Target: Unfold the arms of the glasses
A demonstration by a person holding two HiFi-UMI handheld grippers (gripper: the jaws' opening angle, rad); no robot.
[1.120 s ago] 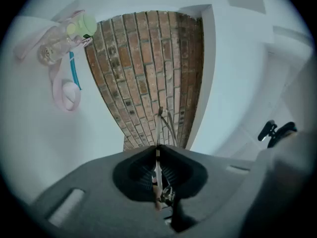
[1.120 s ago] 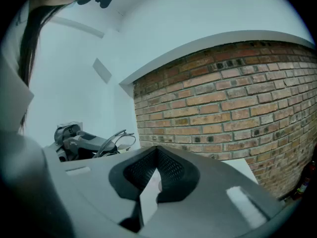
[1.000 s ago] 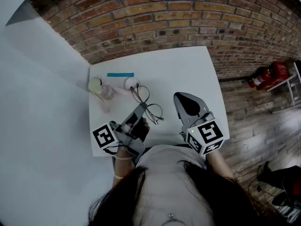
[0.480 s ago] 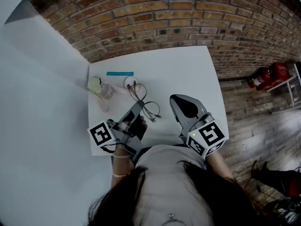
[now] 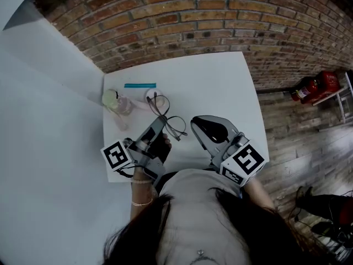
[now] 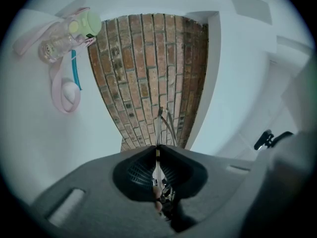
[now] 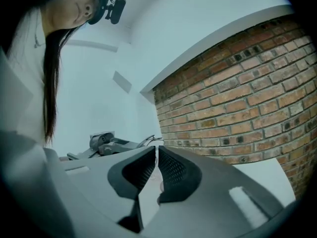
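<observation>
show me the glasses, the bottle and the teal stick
glasses (image 6: 157,153), left gripper view, frame pinched between the jaws
bottle (image 5: 123,106), head view, clear body
teal stick (image 5: 140,85), head view, its middle

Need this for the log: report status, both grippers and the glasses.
Left gripper shut on glasses, thin wire frame. Right gripper shut, empty, tips close beside the frame. Bottle at far left of white table, apart from both.
</observation>
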